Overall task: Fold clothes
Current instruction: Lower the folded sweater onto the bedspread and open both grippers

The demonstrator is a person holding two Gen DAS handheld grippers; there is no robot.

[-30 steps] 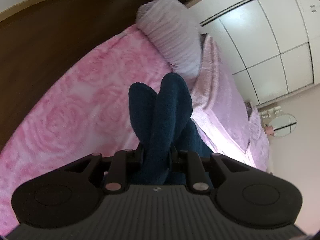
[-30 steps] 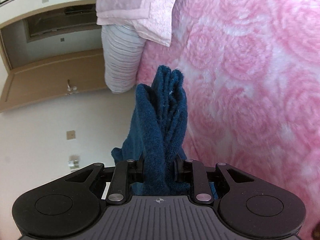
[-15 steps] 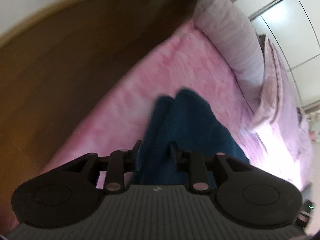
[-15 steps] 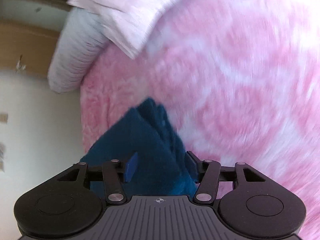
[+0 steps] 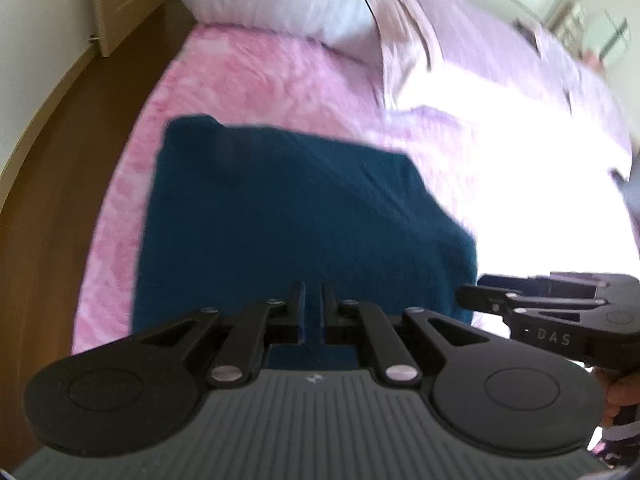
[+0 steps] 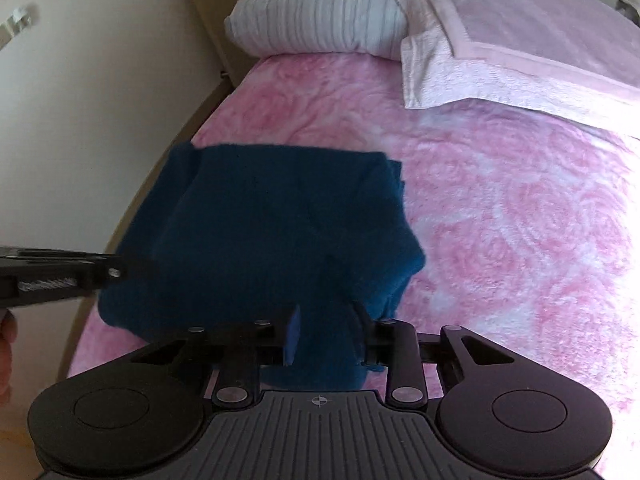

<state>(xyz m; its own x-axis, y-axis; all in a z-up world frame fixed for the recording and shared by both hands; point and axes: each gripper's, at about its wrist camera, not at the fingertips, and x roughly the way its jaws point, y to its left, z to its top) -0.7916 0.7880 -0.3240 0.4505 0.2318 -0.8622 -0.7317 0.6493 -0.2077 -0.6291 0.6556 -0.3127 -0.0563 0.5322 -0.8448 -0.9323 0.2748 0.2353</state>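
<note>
I see the dark blue cloth [image 5: 288, 216] folded on the pink bed [image 5: 248, 80], pillow [image 6: 320, 12] at 12 o'clock; left gripper [image 5: 313, 312] fingers closed, nothing between; right gripper [image 6: 326, 336] fingers just closing, part-open around a bunched cloth edge; grip unclear.

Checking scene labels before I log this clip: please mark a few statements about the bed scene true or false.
1. The dark blue garment lies on a pink blanket. True.
2. A pale striped pillow lies beyond the garment. True.
3. The blanket is plain green. False: it is pink with a rose pattern.
4. The left gripper is wide open. False: its jaws are shut.
</note>
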